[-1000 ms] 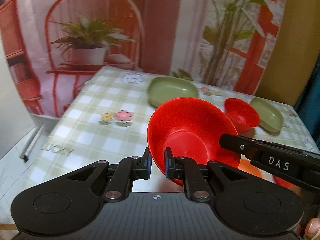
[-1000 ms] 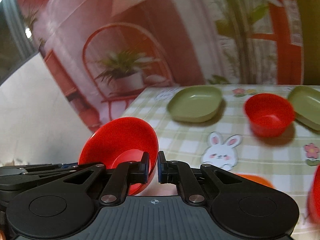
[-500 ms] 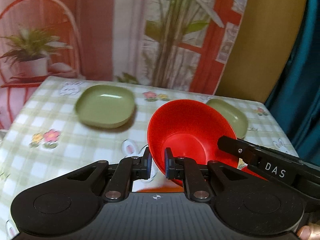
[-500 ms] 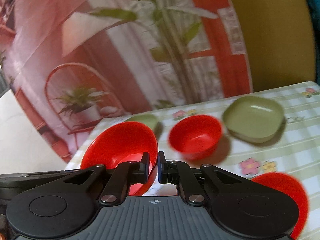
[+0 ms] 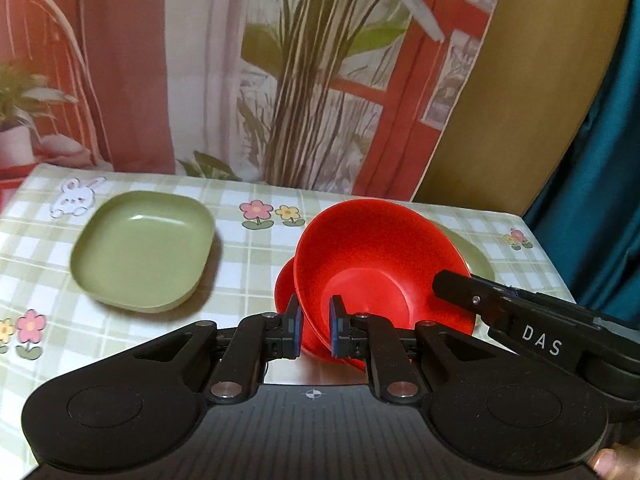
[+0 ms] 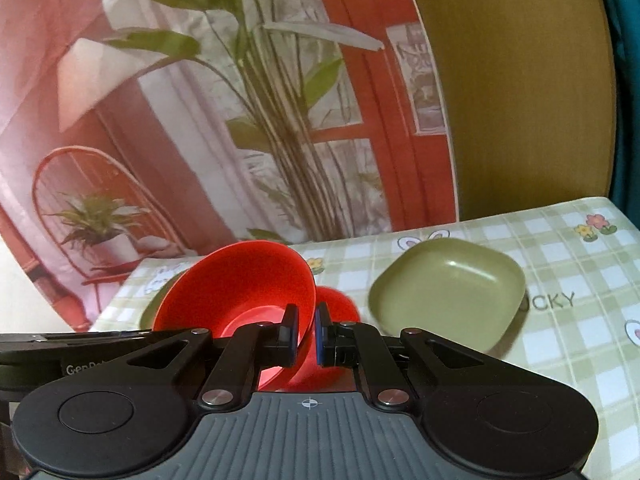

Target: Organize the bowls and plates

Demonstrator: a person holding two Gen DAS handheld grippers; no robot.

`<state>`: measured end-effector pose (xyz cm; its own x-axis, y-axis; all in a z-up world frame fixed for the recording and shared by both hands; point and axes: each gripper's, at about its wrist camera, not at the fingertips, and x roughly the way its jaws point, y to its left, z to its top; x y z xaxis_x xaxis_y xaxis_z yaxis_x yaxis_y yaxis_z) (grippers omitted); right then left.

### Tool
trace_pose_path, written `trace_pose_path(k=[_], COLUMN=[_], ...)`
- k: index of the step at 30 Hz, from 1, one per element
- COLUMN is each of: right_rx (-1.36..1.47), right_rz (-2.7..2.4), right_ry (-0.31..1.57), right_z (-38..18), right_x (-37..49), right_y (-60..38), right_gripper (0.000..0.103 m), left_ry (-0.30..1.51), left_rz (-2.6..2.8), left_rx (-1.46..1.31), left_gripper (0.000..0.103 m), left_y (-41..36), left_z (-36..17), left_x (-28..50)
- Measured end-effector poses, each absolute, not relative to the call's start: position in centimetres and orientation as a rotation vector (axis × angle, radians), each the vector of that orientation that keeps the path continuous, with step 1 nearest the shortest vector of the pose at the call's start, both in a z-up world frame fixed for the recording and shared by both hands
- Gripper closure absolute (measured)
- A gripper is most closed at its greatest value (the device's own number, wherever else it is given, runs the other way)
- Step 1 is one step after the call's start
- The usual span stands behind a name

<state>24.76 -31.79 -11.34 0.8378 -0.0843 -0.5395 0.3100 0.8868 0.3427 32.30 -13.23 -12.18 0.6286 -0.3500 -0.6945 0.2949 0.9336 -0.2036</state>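
Note:
A red bowl (image 5: 380, 264) (image 6: 240, 284) hangs tilted above the checked table (image 5: 248, 272), held from two sides. My left gripper (image 5: 314, 328) is shut on its near rim. My right gripper (image 6: 306, 332) is shut on the opposite rim and shows in the left wrist view as a black finger (image 5: 472, 296) at the bowl's right. A second, smaller red bowl (image 5: 284, 284) (image 6: 336, 300) stands on the table just behind and below the held one, mostly hidden. A green square plate (image 5: 144, 252) lies to the left, and another green plate (image 6: 448, 288) to the right.
The printed backdrop (image 5: 320, 80) hangs right behind the table's far edge. A teal curtain (image 5: 600, 140) stands past the table's right edge. A person's fingertip (image 5: 604, 460) shows at the lower right corner. The left gripper's black body (image 6: 80, 348) crosses the right wrist view's left side.
Both grippers have carried the red bowl to the right across the table. The smaller red bowl, once apart on the right, now sits directly behind the held bowl.

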Motion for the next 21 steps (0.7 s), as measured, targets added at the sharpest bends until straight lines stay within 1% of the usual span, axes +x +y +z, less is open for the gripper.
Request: trace_pose_path(k=[11,21], right_rx=[0.437,0.441], right_rz=[-0.233,-0.260], right_ry=[0.632,0.687], right_z=[-14.3,-15.6], right_x=[28.3,29.1], right_y=[-33.2,-33.6], right_gripper=[0.095,0.095], left_ry=[0.875,0.875], left_rz=[-0.376,-0.383], left_rx=[-0.047,-0.004], left_gripper=[0.088,0.088], left_y=[-13.7,-14.6], left_z=[-15.1,-15.7], left_x=[35.2,35.6])
